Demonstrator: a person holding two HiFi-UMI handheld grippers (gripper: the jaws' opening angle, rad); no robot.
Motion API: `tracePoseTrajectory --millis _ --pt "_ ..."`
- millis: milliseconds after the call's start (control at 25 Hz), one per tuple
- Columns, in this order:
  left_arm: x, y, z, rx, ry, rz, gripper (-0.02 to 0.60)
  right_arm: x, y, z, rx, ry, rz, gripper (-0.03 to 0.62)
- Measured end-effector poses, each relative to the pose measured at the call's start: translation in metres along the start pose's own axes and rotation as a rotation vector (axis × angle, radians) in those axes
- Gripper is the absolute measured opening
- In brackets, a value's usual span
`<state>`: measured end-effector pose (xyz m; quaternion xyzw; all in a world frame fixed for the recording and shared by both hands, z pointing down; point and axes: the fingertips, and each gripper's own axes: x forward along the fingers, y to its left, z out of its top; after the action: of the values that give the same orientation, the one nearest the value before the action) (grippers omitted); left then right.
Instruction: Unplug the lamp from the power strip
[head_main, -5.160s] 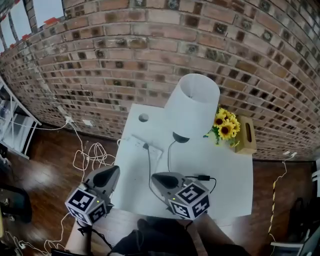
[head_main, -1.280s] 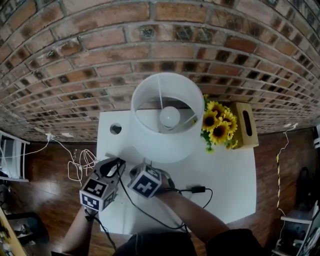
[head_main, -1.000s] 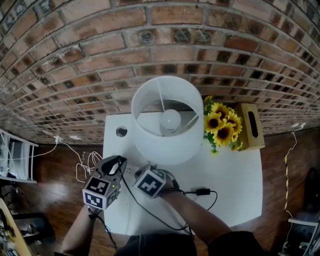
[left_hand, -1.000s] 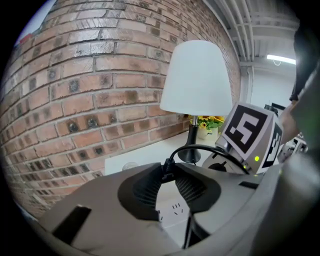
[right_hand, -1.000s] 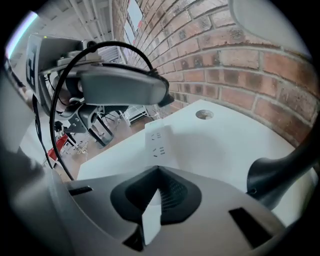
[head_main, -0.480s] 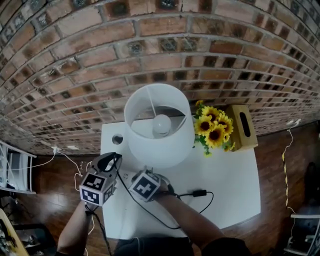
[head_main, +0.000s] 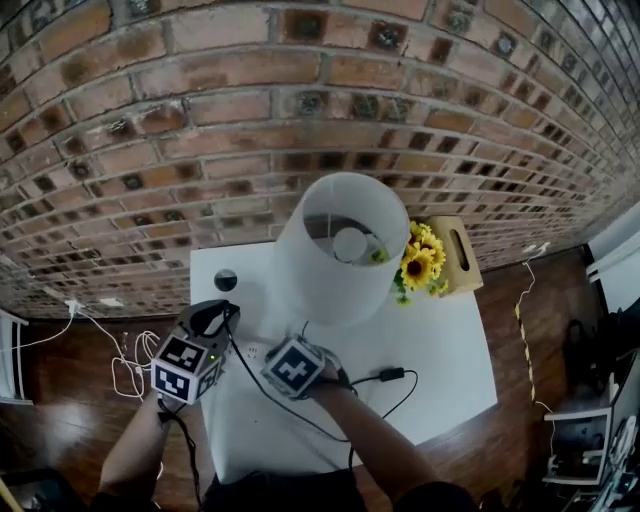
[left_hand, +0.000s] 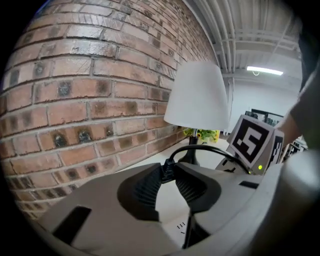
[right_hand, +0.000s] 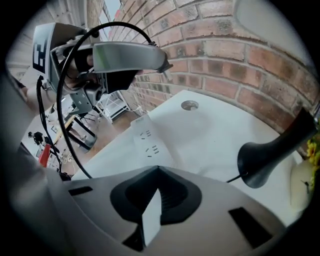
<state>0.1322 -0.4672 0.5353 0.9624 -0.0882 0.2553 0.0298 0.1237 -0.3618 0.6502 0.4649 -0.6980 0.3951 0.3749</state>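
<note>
Left gripper view shows the left gripper (left_hand: 168, 165) with its jaws closed on the black plug (left_hand: 167, 173), pinched at the tips of the ribbed pads. The cable (left_hand: 201, 146) rises from the plug and arcs over to the right. In the right gripper view, the plug's metal prongs stand bare in the air, clear of any socket. The right gripper (right_hand: 157, 170) has its jaws drawn together around a white slab. This appears to be the near end of the power strip (right_hand: 146, 140), so that end reads as clamped and held down. From these jaws the strip's long axis runs straight away, close to and roughly along the left edge of the table (right_hand: 210, 130). Its visible socket slots are all empty. The plug sits above and beyond the strip's far end, on the left-edge side, well apart from the sockets. The lamp (head_main: 340, 250) stands toward the back edge, to the right of both grippers. In my judgement the plug has separated from the strip. Any further move falls to the left hand, which should carry the plug away from the strip while the right keeps the strip down. The main risk is the looped cable snagging on the right gripper.
</note>
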Motion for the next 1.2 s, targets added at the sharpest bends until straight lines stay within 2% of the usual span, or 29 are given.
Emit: tracePoseTrajectory --millis 320,560,720,920,1080,1200 --pt "-0.012 0.029 -0.008 -0.016 -0.021 -0.057 0.109 0.001 0.003 0.000 0.039 0.094 -0.101 -0.002" --pt "-0.003 0.048 -0.017 -0.006 0.016 -0.073 0.110 0.002 0.002 0.004 0.055 0.092 -0.142 0.000" --pt "0.017 0.057 -0.022 0.003 0.045 -0.068 0.110 0.002 0.004 0.004 0.075 0.070 -0.143 0.000" --pt "0.047 0.073 -0.022 0.031 0.049 -0.025 0.110 0.002 0.005 0.007 0.103 0.008 -0.118 0.000" --pt "0.069 0.084 -0.032 -0.003 0.067 -0.033 0.112 0.001 0.004 0.007 0.100 -0.005 -0.121 0.000" --pt "0.083 0.089 -0.048 -0.022 0.119 -0.027 0.112 0.002 0.008 0.007 0.104 -0.020 -0.105 0.000"
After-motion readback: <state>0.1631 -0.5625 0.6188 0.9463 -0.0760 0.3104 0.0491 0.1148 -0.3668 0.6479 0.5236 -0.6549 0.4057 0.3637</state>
